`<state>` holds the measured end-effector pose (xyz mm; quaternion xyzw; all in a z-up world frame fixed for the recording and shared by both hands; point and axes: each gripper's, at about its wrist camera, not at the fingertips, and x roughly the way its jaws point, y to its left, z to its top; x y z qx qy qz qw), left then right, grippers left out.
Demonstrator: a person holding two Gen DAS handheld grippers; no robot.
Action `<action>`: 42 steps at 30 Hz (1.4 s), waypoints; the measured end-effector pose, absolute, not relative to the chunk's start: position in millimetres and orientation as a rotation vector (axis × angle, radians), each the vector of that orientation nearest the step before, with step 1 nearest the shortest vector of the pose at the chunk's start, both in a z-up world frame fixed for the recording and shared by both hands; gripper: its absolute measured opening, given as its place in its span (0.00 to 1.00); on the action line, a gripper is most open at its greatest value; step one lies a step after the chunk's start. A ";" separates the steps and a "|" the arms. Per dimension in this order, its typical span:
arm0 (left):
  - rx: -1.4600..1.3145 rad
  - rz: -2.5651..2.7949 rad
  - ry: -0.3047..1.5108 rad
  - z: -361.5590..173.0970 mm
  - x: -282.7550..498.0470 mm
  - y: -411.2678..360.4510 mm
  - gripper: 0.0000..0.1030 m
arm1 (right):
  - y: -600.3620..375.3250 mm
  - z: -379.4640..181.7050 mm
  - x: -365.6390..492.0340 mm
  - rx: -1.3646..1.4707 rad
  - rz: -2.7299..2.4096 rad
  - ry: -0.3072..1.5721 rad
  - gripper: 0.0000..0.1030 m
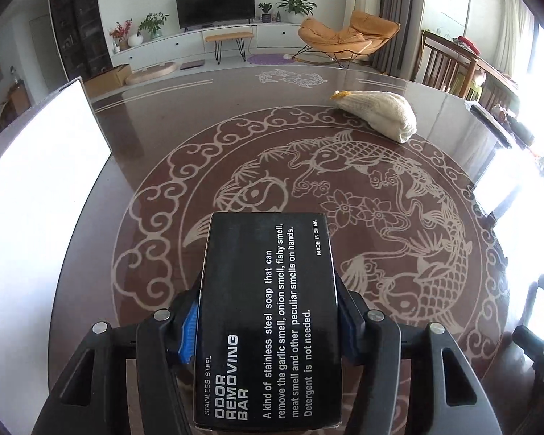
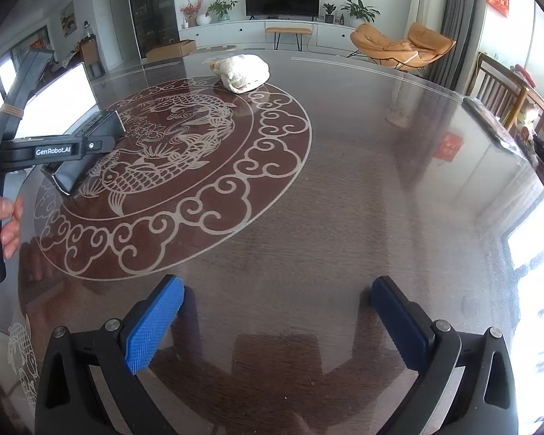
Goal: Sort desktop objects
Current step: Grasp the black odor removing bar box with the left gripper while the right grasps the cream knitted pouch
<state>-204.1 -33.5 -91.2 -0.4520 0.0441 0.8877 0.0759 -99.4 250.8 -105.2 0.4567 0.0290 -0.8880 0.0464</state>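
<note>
My left gripper [image 1: 268, 322] is shut on a black box [image 1: 268, 311] printed "Odor Removing Bar", held just above the glass table over the fish pattern. The box also shows in the right wrist view [image 2: 87, 152], clamped in the left gripper [image 2: 72, 148] at the left. A white knitted pouch [image 1: 377, 114] lies on the table at the far right of the pattern; it shows in the right wrist view [image 2: 244, 70] too. My right gripper [image 2: 275, 311] is open and empty, low over the table's near side.
A white tray or board [image 1: 43, 166] stands at the table's left edge. The round fish pattern [image 2: 170, 166] covers the table's middle. Dark objects [image 2: 518, 134] and wooden chairs [image 1: 449, 65] sit at the far right edge.
</note>
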 end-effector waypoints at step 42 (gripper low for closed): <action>-1.321 2.722 0.096 -95.6 -193.2 -55.9 0.58 | 179.5 -94.3 -303.2 1.475 -2.572 0.098 0.53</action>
